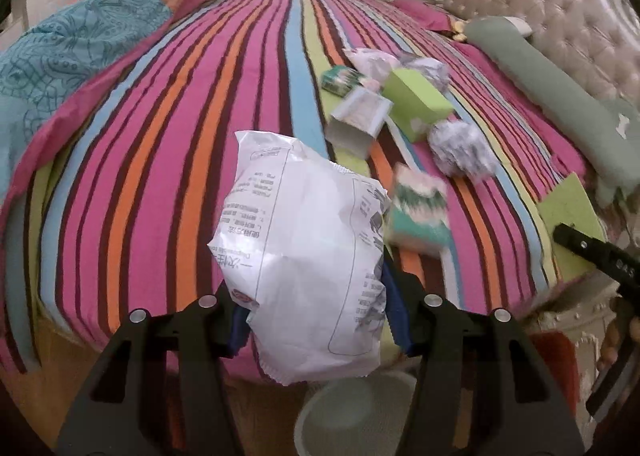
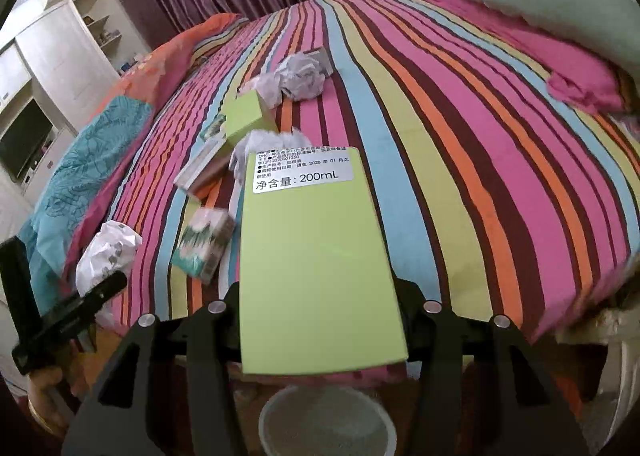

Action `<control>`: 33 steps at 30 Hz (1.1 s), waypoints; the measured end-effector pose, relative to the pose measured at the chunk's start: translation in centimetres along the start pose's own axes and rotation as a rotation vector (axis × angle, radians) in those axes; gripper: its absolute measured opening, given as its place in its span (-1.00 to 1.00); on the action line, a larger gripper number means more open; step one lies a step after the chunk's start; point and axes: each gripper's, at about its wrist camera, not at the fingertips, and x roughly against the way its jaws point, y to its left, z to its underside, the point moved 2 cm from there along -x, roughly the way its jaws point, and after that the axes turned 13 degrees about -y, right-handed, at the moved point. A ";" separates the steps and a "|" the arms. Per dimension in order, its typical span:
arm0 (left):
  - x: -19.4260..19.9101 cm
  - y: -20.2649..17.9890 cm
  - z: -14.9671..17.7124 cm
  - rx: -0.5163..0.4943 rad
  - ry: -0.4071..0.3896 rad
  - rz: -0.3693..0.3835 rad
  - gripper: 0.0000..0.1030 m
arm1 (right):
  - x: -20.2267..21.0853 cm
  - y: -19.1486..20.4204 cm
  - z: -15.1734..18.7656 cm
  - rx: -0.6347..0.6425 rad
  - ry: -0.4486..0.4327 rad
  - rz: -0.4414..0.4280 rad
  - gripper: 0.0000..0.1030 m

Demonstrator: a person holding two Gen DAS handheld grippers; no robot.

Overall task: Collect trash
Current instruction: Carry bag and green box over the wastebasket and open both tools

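My left gripper (image 1: 316, 320) is shut on a white printed plastic bag (image 1: 304, 256), held above a white bin (image 1: 352, 412) at the bed's edge. My right gripper (image 2: 320, 332) is shut on a flat lime-green box (image 2: 316, 264) with a "200mL" label, held above the same bin (image 2: 328, 420). On the striped bed lie more trash: a green box (image 1: 416, 104), a grey open carton (image 1: 360, 120), crumpled paper balls (image 1: 460, 148), a small green packet (image 1: 340, 80) and a teal-white tissue pack (image 1: 420, 212). The left gripper with its bag shows in the right wrist view (image 2: 104, 256).
The striped bedspread (image 1: 180, 136) covers the bed. A teal-orange quilt (image 1: 72, 48) lies at the far left, a green bolster pillow (image 1: 552, 88) by the tufted headboard (image 1: 560, 4). Purple curtains and white cabinets (image 2: 60, 56) stand beyond.
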 end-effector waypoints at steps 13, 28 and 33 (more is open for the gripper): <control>2.8 -4.1 10.5 -0.044 0.150 0.070 0.04 | 2.7 2.3 8.3 -0.012 0.108 -0.024 -0.05; -2.6 -3.3 19.3 0.040 0.486 0.030 0.04 | -2.3 0.6 17.1 -0.083 0.431 0.047 -0.05; -5.3 -2.9 22.1 0.098 0.624 0.006 0.04 | -5.0 0.2 19.0 -0.137 0.549 0.061 -0.05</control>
